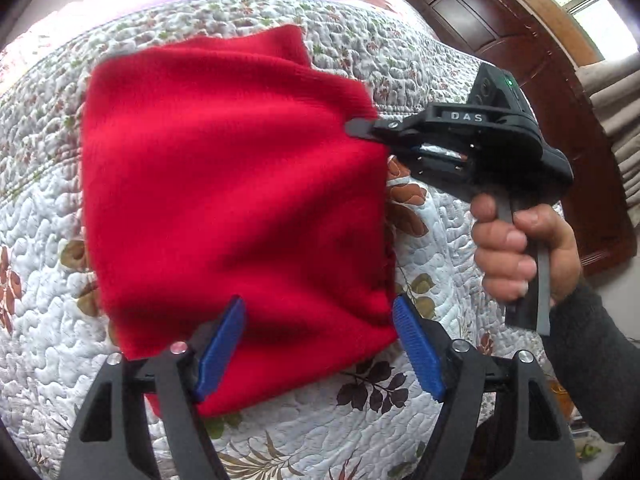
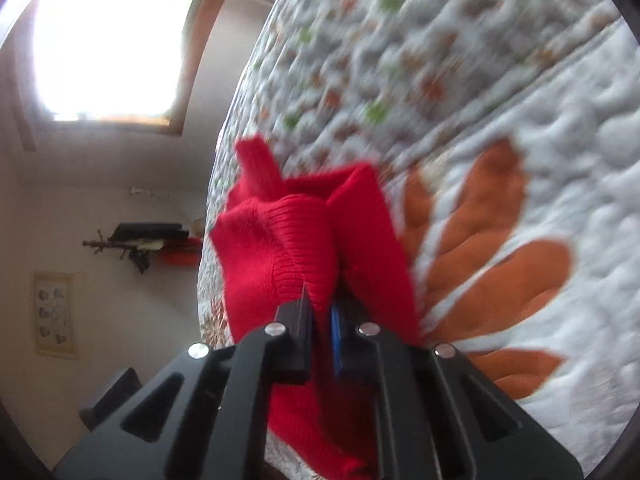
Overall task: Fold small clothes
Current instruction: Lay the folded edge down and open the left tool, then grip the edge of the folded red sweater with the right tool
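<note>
A floral quilt (image 1: 420, 84) covers the bed, and a red knit (image 1: 232, 200) lies spread on it. The right gripper (image 1: 362, 130), held level in a hand (image 1: 520, 252) fisted round its grip, pinches the knit's right edge. The left gripper (image 1: 320, 348) is spread wide over the near hem, holding nothing.

Floral quilt (image 1: 280, 32) on bed; wooden door (image 1: 500, 28); bright window (image 2: 108, 48).
</note>
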